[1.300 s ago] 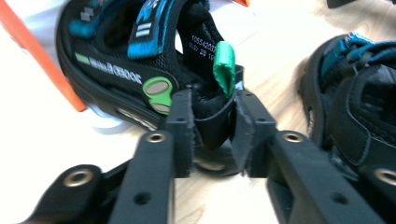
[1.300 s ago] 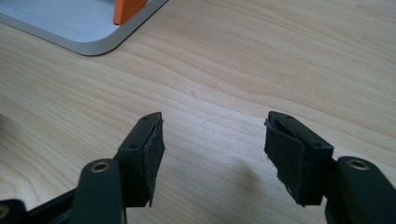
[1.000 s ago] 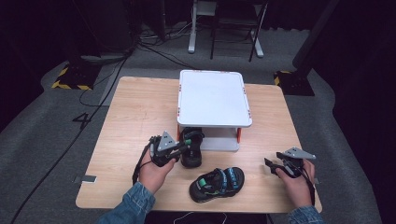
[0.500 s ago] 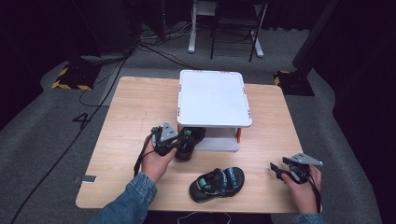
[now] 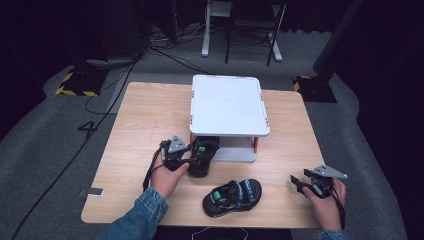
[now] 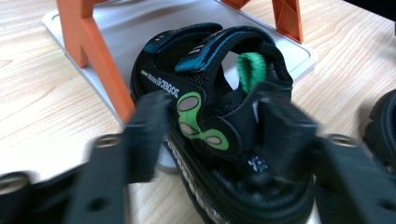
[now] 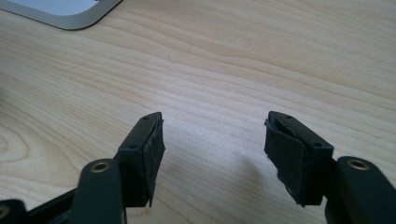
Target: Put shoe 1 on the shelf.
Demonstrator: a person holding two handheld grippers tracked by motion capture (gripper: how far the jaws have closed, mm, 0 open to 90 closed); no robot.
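Observation:
A black sandal (image 6: 210, 93) with teal straps and green marks lies with its toe on the grey bottom tray of a small rack (image 5: 227, 105), under the white top shelf, next to an orange leg. My left gripper (image 6: 212, 100) is at its heel (image 5: 192, 161). Its jaws have just been opening and now stand apart on either side of the heel strap, not pressing on it. The matching sandal (image 5: 232, 196) lies on its side near the table's front edge. My right gripper (image 5: 296, 182) stands open over bare wood (image 7: 215, 126) at the front right.
The wooden table (image 5: 145, 120) has free room left of the rack and along the right edge. The edge of the second sandal (image 6: 383, 130) is close on the right in the left gripper view. Cables and chair legs lie on the floor beyond.
The left gripper pushed the sandal's toe a little further under the shelf, and its jaws have come apart off the heel. The right hand has hardly moved.

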